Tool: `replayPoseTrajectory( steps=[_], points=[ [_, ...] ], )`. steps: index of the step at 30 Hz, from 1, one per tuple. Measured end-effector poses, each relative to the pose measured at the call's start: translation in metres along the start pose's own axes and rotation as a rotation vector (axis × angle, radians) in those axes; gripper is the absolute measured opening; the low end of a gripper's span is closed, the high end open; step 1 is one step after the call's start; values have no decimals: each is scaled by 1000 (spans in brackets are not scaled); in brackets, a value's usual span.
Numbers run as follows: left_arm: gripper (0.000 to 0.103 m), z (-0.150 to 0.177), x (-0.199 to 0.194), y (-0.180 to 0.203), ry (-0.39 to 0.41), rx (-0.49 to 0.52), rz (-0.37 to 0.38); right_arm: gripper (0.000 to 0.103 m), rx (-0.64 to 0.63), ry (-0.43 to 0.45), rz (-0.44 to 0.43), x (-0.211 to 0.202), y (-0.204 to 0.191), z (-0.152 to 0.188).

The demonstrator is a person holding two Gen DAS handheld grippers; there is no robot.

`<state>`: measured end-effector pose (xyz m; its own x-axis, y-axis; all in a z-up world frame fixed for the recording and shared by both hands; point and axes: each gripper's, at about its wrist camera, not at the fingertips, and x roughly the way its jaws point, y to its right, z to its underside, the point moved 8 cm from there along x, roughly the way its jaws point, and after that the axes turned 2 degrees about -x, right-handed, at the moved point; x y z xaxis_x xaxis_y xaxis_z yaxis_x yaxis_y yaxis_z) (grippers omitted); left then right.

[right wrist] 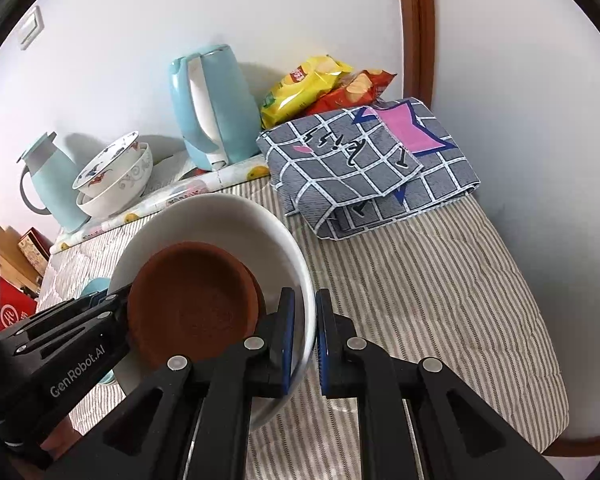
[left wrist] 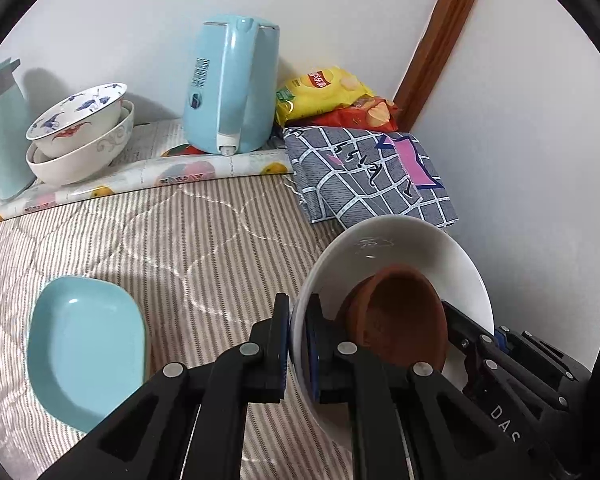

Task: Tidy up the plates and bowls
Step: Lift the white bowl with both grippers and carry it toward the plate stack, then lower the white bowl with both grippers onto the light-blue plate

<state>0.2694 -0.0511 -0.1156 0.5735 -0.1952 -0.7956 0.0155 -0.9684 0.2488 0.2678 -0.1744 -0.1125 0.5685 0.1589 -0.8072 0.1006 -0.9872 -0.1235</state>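
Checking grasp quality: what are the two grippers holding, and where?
Both hold the white bowl by its rim, left gripper and right gripper on opposite sides; the brown dish lies inside.

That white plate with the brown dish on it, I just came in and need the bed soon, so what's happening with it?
Both tongs grip the white plate by opposite rims: the left tongs on one edge, the right tongs on the other. It is held tilted above the striped quilt, with the brown dish resting inside. A light blue dish lies on the quilt nearby.
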Motion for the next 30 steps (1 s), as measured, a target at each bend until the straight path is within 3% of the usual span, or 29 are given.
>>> replayPoseTrajectory(
  steps=[30],
  points=[
    [8,12,-50,-88,52,-94,-56,9,-83,11,-74,-9,-95,12]
  ],
)
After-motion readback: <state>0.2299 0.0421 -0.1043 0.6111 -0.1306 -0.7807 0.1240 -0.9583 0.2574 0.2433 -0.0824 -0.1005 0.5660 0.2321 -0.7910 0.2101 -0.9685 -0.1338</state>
